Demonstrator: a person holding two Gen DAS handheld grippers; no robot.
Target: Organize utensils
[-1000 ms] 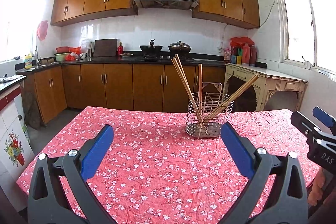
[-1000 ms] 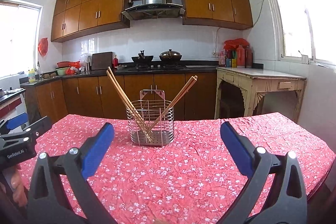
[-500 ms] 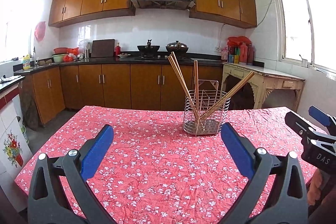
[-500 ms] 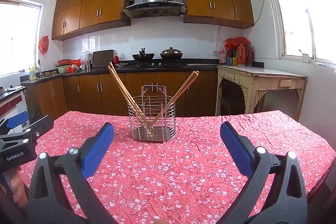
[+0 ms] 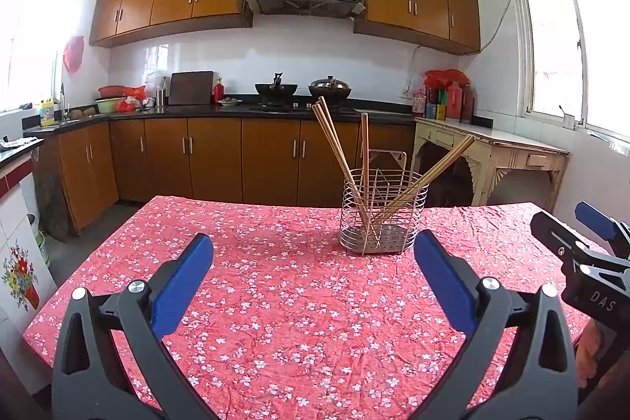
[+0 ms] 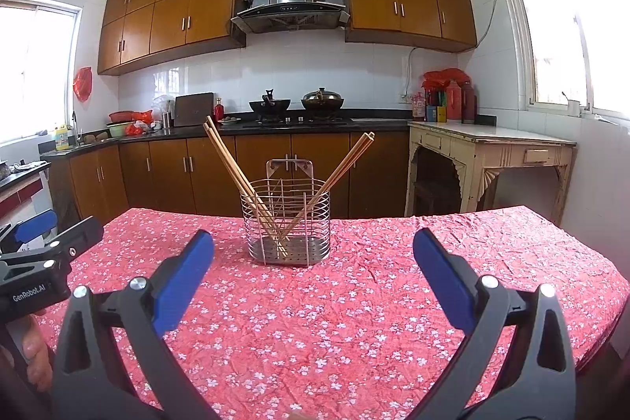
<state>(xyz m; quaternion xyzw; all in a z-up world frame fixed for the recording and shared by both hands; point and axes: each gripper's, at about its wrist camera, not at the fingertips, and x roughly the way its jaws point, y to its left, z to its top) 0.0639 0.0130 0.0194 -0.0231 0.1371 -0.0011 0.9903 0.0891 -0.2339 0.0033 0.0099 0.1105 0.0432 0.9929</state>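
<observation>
Chopsticks (image 5: 334, 148): I judge them light, stiff and smooth; I'd pinch high on a shaft above the rim.
Rack (image 5: 384, 213): wire, light I think, may tip; it stands on the table (image 5: 275, 302).
Left tool (image 5: 313, 272): fingers apart, empty; rack ahead, to the right.
Right tool (image 6: 313, 272): fingers apart, empty; rack (image 6: 287, 223) ahead, well apart.

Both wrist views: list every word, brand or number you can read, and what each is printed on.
"DAS": on the black body of the right gripper, cut off by the frame edge.
"GenRobot.AI": on the black body of the left gripper.
Yellow bottle by the sink: label too small to read.
Red bottles on the side table: labels too blurred to read.
</observation>
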